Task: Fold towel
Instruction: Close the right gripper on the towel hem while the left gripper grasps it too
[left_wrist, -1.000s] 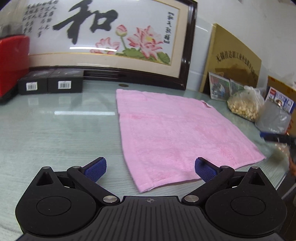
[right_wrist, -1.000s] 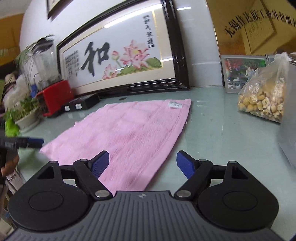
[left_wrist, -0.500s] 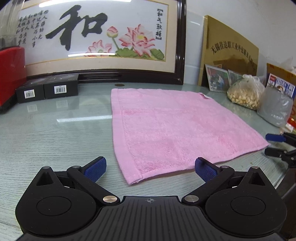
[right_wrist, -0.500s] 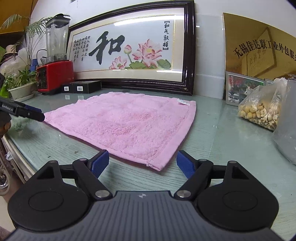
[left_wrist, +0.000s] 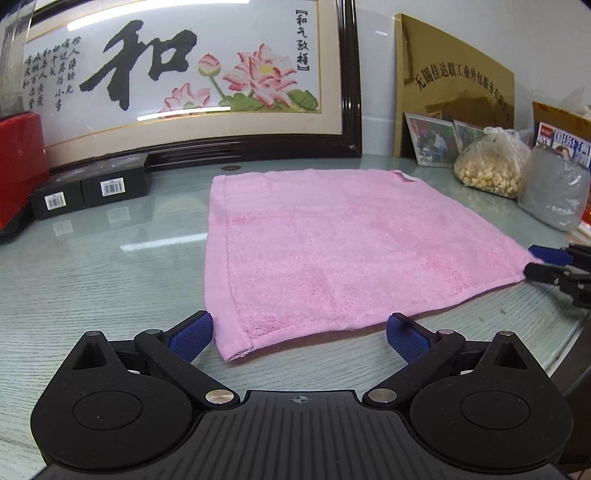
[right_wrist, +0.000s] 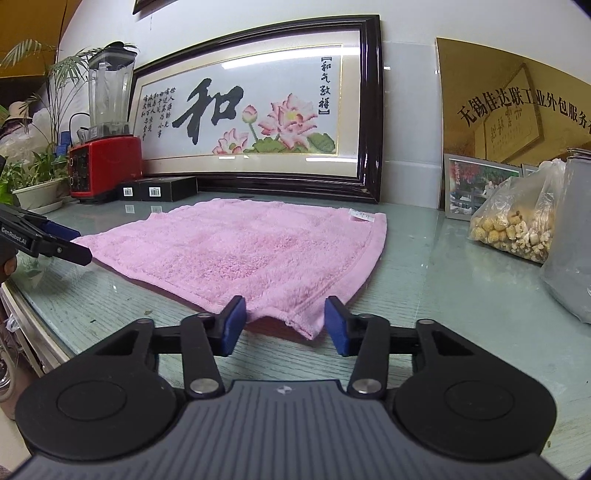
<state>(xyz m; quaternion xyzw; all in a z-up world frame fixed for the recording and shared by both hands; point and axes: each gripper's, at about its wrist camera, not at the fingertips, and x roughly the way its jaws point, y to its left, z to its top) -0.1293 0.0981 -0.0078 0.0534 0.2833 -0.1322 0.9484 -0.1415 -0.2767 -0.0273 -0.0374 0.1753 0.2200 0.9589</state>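
Pink terry, your towel (left_wrist: 343, 254) lies spread flat on the glass-topped desk (left_wrist: 103, 266), with its white label at the far right corner. Your left tool (left_wrist: 300, 334) is spread wide and grasping nothing: its blue pads (left_wrist: 190, 334) sit either side of the towel's near left corner, the left pad just beside the hem, the corner itself lying on the glass between them. Your right tool (right_wrist: 284, 325) is only partly spread, its 2 pads close on either side of the near right corner, which bunches up slightly between them; you cannot tell from either view whether the pads already touch the cloth, and they are not clenched on it. In the left view that tool shows at the right edge, its tips at the towel's corner.

On the right a clear plastic bag (right_wrist: 517, 221) holds pale lumpy nuggets, with a grey bag (left_wrist: 554, 195) just beside it; what the grey one holds is hidden. At the back a framed lotus picture (right_wrist: 258, 110) leans against the wall, with 2 black boxes (left_wrist: 88, 188) and a red blender (right_wrist: 107, 147) to its left
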